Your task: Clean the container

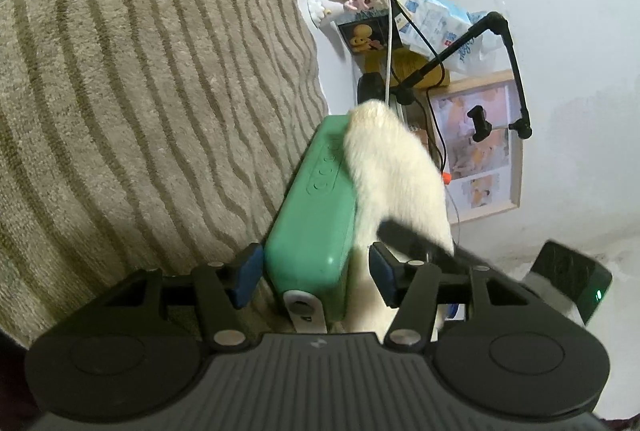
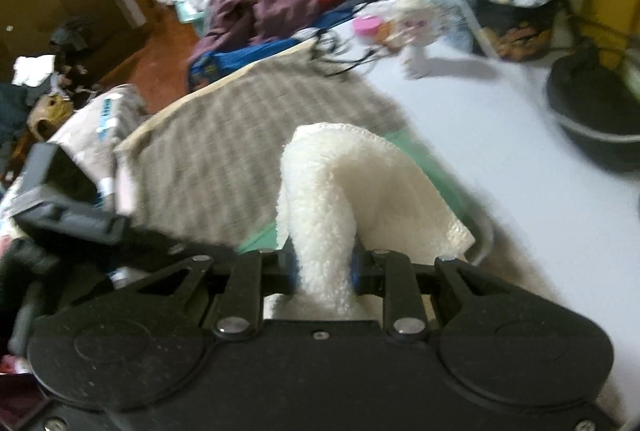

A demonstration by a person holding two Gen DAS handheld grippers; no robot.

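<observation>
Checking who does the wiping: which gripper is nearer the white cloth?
Right. The right gripper is clamped on the white cloth; the left gripper straddles the green container, the cloth beside it.

Left tongs (image 1: 316, 277) parted, right tongs (image 2: 324, 271) clamped.

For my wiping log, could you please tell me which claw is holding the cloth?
The right claw, shut on the fluffy white cloth; the left claw straddles the green box-shaped container.
</observation>
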